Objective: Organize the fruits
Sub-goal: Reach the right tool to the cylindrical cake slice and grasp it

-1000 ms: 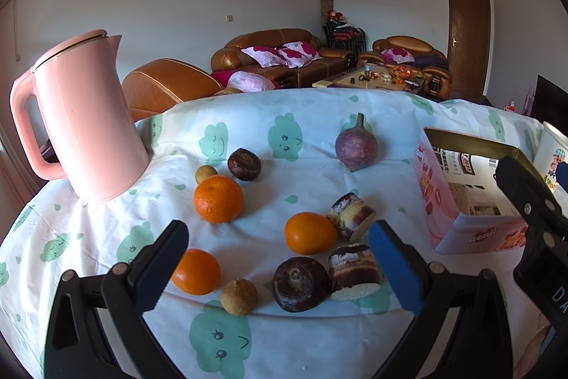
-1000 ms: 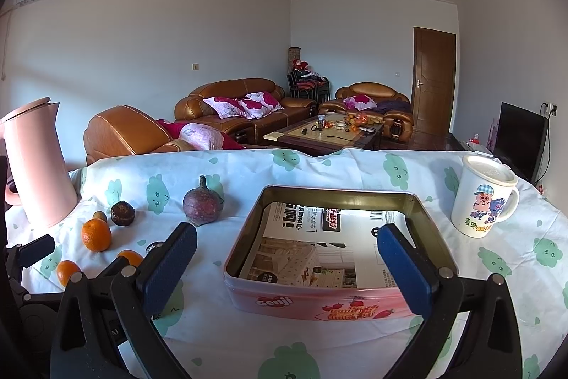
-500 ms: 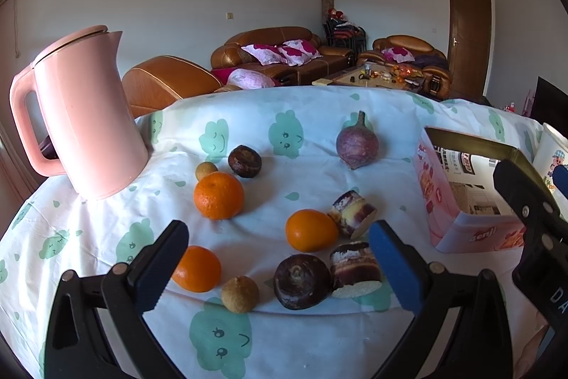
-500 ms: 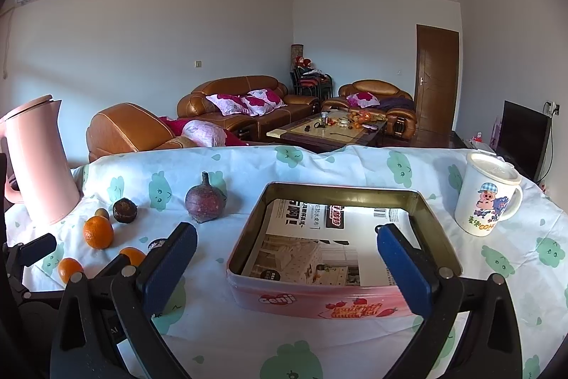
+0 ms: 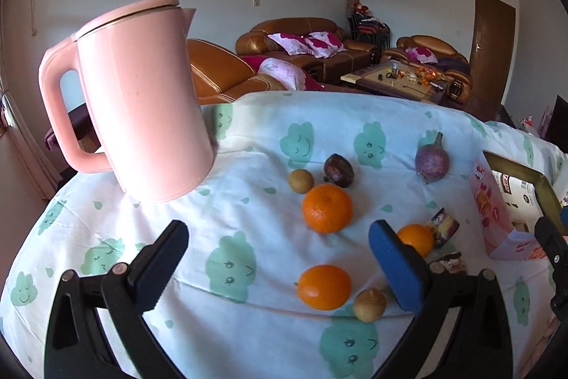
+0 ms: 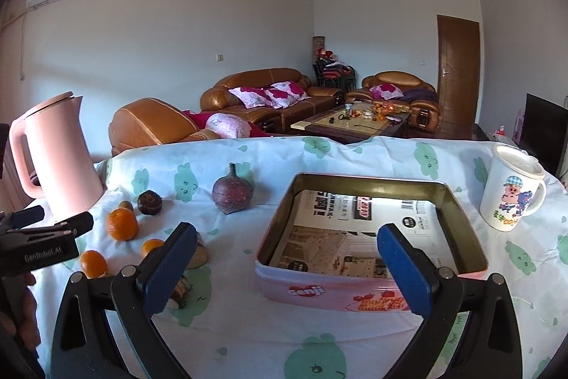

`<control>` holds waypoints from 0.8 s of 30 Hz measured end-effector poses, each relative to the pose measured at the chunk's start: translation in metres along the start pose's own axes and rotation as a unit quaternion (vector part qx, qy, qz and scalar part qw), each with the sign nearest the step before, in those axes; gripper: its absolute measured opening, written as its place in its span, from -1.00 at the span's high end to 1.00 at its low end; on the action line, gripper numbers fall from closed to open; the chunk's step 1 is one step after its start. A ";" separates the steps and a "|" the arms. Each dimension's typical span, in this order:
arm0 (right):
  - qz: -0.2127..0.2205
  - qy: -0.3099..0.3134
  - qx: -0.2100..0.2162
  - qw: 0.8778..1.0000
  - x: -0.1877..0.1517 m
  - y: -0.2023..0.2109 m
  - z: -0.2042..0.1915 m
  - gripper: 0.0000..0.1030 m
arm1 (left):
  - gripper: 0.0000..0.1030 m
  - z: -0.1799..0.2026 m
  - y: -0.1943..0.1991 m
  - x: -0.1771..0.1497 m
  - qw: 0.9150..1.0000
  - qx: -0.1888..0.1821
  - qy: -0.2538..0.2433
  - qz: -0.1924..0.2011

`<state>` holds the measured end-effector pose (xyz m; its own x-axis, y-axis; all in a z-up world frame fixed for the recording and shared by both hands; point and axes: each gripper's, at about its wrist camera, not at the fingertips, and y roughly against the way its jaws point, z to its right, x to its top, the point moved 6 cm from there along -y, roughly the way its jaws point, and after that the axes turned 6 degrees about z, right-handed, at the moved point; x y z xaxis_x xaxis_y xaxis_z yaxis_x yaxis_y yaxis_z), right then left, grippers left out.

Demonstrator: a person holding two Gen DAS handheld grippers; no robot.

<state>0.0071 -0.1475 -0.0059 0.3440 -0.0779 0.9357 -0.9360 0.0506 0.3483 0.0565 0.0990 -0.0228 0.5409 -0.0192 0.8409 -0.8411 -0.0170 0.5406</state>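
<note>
My left hand-held gripper (image 5: 277,258) is wide open, empty, low centre of frame. Just past it: three oranges (image 5: 323,286), small brown fruits (image 5: 369,304), purple fruit (image 5: 431,160) on the worktop (image 5: 248,229). My right hand-held gripper (image 6: 285,260) gapes wide, empty, before the open tin (image 6: 461,229). Pink kettle (image 5: 142,102) upper left.

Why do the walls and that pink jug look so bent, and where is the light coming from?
Left wrist view: the fisheye lens bows the room, tilts the pink jug and blackens the corners; fruit such as the big orange looks sharp. Right wrist view: the same curved edges, ceiling spotlights glare, and bright light falls on the paper lining the tin, while the mug stays crisp.
</note>
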 end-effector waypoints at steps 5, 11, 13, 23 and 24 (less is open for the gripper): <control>-0.067 0.010 0.100 0.993 -0.018 -0.015 -0.034 -0.42 | -0.99 -0.016 -0.003 -0.004 1.000 -0.005 -0.009 -0.028; -0.124 0.047 0.149 0.980 -0.037 -0.027 -0.066 -0.10 | -0.97 -0.008 0.002 -0.011 0.996 -0.070 -0.030 -0.051; -0.142 0.058 0.141 0.978 -0.043 -0.032 -0.070 -0.10 | -0.80 0.001 0.000 -0.016 0.992 -0.092 -0.042 -0.069; -0.216 0.058 0.172 0.959 -0.062 -0.053 -0.104 -0.13 | -0.43 0.034 0.008 -0.033 0.976 -0.154 -0.115 -0.103; -0.222 0.056 0.171 0.958 -0.064 -0.056 -0.104 -0.13 | -0.43 0.034 0.007 -0.034 0.974 -0.159 -0.116 -0.109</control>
<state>0.0454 -0.0416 -0.0794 0.7015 0.0928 0.7066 -0.6589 -0.2933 0.6927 0.0321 0.0655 -0.0484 0.6616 -0.2760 0.6972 -0.6453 0.2640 0.7168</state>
